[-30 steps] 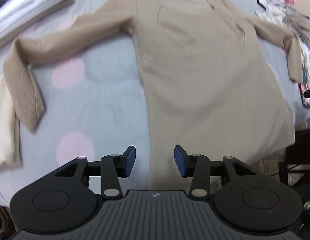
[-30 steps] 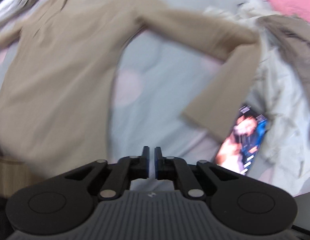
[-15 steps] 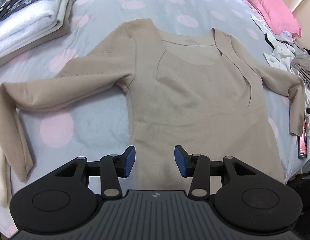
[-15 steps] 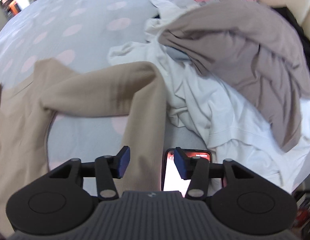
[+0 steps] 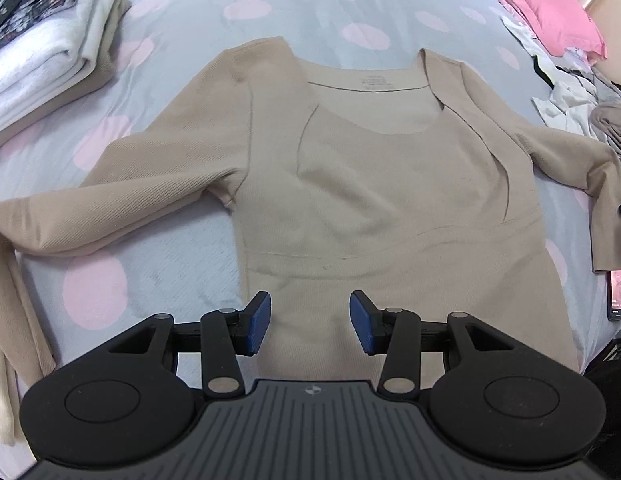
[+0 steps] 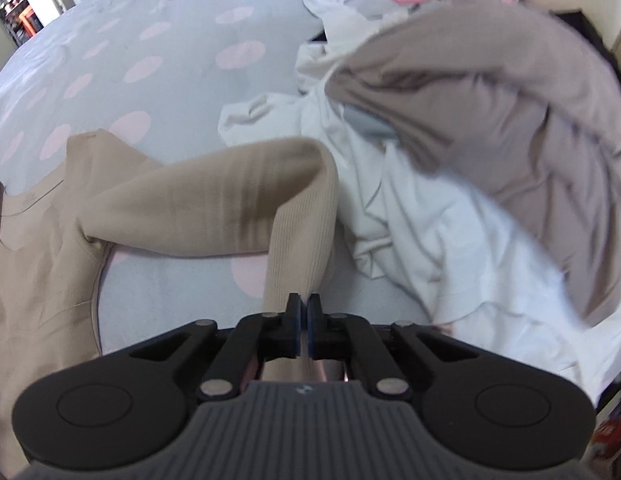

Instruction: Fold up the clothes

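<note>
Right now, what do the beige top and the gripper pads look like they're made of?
Beige top: looks like a soft knit, matte; fine ribbing shows along its sleeve, which the right hand-held gripper has pinched. Fibre type can't be told.
Left hand-held gripper pads: blue, smooth, probably rubber or soft plastic on black, apparently hard plastic arms.

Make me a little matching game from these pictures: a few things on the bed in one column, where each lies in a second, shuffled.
Things:
1. beige top
2. folded stack
3. pink pillow
4. phone

Places, seen from the left wrist:
A. far right corner
B. far left
C. spread flat in the middle
D. right edge, just below the sleeve cuff

Pairs: 1-C, 2-B, 3-A, 4-D
</note>
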Motion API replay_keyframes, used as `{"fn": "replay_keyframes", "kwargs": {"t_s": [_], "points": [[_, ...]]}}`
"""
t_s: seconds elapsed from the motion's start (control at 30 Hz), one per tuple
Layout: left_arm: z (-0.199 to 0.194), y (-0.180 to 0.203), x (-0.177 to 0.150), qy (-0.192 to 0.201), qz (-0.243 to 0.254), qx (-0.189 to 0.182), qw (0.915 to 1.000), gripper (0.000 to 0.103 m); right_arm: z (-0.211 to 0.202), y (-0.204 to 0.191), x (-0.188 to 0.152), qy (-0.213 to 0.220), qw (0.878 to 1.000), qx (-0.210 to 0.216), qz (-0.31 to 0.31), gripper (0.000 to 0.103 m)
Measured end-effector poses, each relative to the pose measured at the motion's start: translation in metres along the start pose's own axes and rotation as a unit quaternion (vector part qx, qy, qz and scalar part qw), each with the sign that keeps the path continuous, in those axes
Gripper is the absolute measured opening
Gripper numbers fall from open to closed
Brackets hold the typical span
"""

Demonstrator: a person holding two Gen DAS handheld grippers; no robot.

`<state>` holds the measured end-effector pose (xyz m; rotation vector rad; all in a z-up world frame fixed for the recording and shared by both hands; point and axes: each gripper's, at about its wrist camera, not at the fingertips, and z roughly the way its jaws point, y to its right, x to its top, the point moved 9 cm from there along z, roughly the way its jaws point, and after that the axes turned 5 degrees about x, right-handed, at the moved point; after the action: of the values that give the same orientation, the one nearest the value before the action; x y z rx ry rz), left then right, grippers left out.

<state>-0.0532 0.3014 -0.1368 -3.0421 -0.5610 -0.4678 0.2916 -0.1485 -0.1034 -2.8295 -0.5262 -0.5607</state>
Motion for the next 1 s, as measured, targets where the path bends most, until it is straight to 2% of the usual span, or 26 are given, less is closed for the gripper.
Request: {"fn": "replay_keyframes", "kwargs": {"t_s": [0.2, 0.43, 0.53, 0.63, 0.9, 0.97, 1.0], "points": [[0.0, 0.002, 0.0, -0.001, 0.004, 0.002, 1.0, 0.041, -0.048, 0.002, 0.029, 0.035, 0.993, -0.078, -0.087, 0.003], [0.001, 0.003, 0.0, -0.001, 0.004, 0.004, 1.0, 0.041, -0.088, 0.026, 0.077, 0.08, 0.978, -0.155, -0.117, 0.003], [0.002, 0.002, 0.0, -0.002, 0.004, 0.005, 1.0, 0.042, -0.085, 0.029, 0.093, 0.087, 0.97, -0.185, -0.132, 0.003], [0.004, 0.001, -0.001, -0.004, 0.008, 0.009, 0.9999, 0.042, -0.067, 0.03, 0.1, 0.076, 0.966, -0.201, -0.143, 0.003], [0.012, -0.009, 0.0, -0.012, 0.001, 0.025, 0.9996, 0.042, -0.028, 0.055, 0.098, 0.047, 0.97, -0.21, -0.112, 0.004], [0.014, -0.01, 0.001, -0.014, 0.0, 0.025, 0.9996, 0.043, -0.027, 0.06, 0.097, 0.048, 0.971, -0.209, -0.105, 0.009], [0.014, -0.01, 0.001, -0.014, 0.0, 0.025, 0.9996, 0.043, -0.029, 0.061, 0.095, 0.049, 0.972, -0.207, -0.1, 0.016]]}}
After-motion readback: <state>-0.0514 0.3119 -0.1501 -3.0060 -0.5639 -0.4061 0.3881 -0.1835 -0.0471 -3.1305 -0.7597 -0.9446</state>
